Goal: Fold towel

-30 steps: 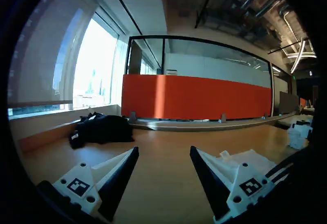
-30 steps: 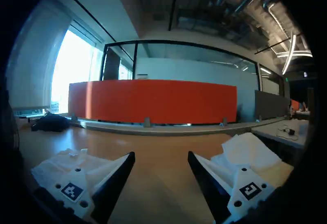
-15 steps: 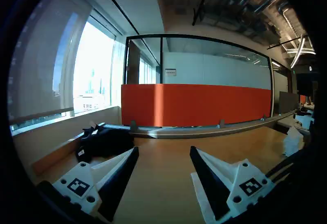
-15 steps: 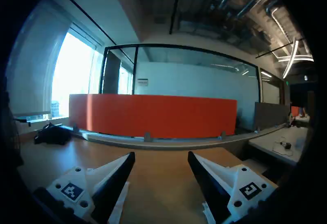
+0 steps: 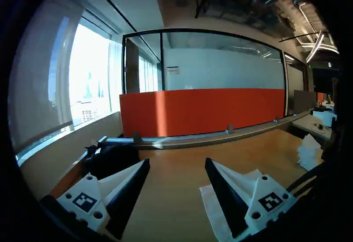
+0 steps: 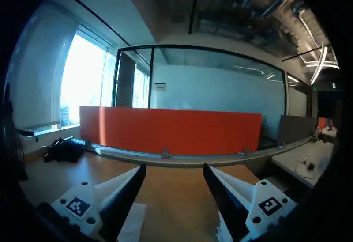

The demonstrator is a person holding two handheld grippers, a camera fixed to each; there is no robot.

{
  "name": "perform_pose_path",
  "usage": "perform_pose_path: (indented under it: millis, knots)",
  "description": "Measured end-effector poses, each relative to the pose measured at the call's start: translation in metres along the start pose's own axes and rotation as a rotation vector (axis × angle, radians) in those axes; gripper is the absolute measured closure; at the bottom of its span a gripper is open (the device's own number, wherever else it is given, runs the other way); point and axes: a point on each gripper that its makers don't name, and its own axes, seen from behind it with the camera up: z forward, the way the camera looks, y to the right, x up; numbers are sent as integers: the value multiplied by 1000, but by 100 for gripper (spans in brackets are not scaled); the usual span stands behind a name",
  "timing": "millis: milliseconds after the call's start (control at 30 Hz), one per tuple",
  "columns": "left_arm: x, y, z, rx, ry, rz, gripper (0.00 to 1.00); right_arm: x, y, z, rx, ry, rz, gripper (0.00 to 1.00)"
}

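Note:
A white towel (image 5: 211, 203) lies flat on the wooden table (image 5: 176, 198); in the left gripper view its edge shows low down, beside and under the right-hand finger. My left gripper (image 5: 177, 160) is open above the table, nothing between its fingers. In the right gripper view a corner of the white towel (image 6: 132, 221) peeks out at the bottom by the left-hand finger. My right gripper (image 6: 174, 166) is also open and empty, held over the table (image 6: 176, 202).
A black bag (image 5: 110, 158) rests at the table's left by the window, also seen as the black bag (image 6: 64, 150). A stack of white cloth (image 5: 309, 151) sits at the right. An orange partition (image 5: 203, 111) closes the far edge. Another desk (image 6: 304, 158) stands to the right.
Both views have lifted: the towel has dropped toward the bottom of each view and the heaped white cloth beside the right gripper's fingers is gone from sight. Both grippers stayed open.

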Motion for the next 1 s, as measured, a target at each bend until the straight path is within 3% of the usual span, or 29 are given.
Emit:
perform_pose_path:
  millis: [300, 567, 800, 1000]
  knots:
    - [-12, 16, 3, -88, -104, 78, 7, -10, -34, -5, 169, -122, -98, 0]
    - [-29, 39, 1, -188, -183, 152, 7, -33, -67, -17, 335, -251, -193, 0]
    - [-45, 54, -3, -250, -223, 181, 7, -53, -77, -20, 393, -314, -228, 0]
    - [-74, 64, -6, -278, -266, 188, 7, -81, -86, -24, 416, -356, -243, 0]
